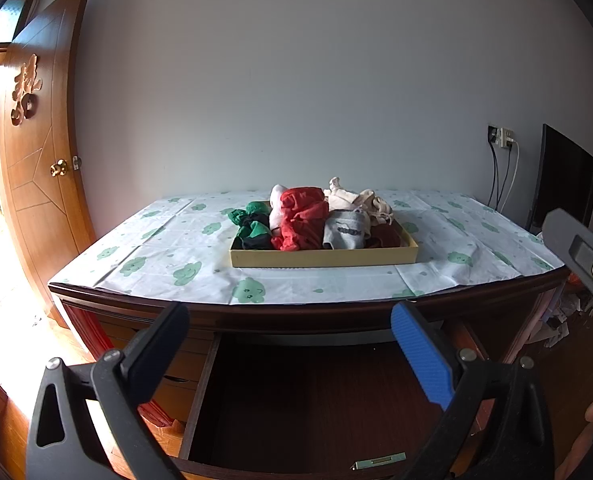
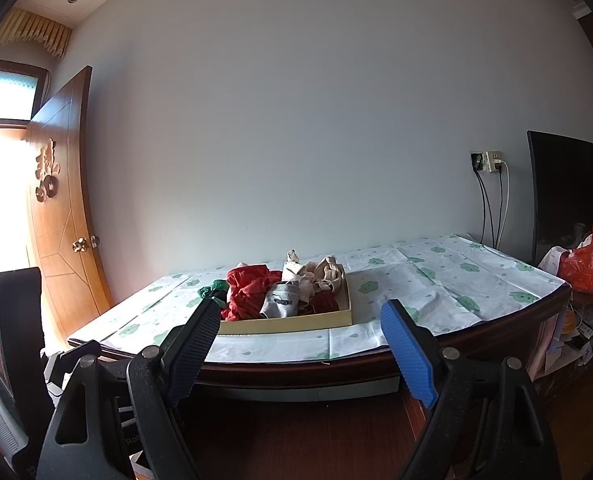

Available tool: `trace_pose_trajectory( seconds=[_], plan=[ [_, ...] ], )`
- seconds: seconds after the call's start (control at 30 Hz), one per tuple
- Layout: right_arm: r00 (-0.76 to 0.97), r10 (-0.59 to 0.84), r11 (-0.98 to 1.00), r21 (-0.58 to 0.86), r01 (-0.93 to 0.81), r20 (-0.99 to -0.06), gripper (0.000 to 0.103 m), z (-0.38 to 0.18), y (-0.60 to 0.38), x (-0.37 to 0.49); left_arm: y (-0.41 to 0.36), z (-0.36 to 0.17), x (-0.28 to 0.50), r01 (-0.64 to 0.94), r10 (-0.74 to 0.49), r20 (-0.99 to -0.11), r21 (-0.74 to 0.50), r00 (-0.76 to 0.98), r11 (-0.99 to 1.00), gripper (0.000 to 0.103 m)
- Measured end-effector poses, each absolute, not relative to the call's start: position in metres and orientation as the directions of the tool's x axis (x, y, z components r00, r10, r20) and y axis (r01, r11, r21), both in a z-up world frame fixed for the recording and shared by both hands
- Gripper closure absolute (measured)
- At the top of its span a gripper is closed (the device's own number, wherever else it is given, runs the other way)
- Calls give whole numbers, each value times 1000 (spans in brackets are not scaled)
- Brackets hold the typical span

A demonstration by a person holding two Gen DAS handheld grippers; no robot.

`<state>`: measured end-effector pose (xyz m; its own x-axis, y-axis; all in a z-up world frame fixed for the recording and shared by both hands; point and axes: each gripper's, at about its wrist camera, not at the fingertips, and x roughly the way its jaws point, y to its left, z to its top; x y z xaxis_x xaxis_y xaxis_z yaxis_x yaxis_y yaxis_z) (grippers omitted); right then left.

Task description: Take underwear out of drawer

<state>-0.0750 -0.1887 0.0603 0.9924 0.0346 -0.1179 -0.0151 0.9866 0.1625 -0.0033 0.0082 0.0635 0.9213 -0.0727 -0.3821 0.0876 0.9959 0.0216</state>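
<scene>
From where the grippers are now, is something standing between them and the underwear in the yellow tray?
Nothing visible does. The left hand-held gripper and the right hand-held gripper are both open over the pulled-out drawer. Ahead, only bare tablecloth and the tray's low front wall lie before the underwear.

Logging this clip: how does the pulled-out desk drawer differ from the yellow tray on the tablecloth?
The drawer is dark wood, pulled open below the desktop, and looks empty; the yellow tray is pale, lies on the tablecloth and holds piled underwear. Both are shallow, open-topped rectangles.
</scene>
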Motion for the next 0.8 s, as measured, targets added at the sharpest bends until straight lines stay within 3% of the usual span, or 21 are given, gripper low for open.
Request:
trace_pose_trajectory(
  seconds=[0.8],
  plan=[
    [994, 33, 987, 162, -16, -103, 19, 63, -189, -77, 11, 70, -5, 56, -43, -358, 26, 933, 998, 1]
  ],
)
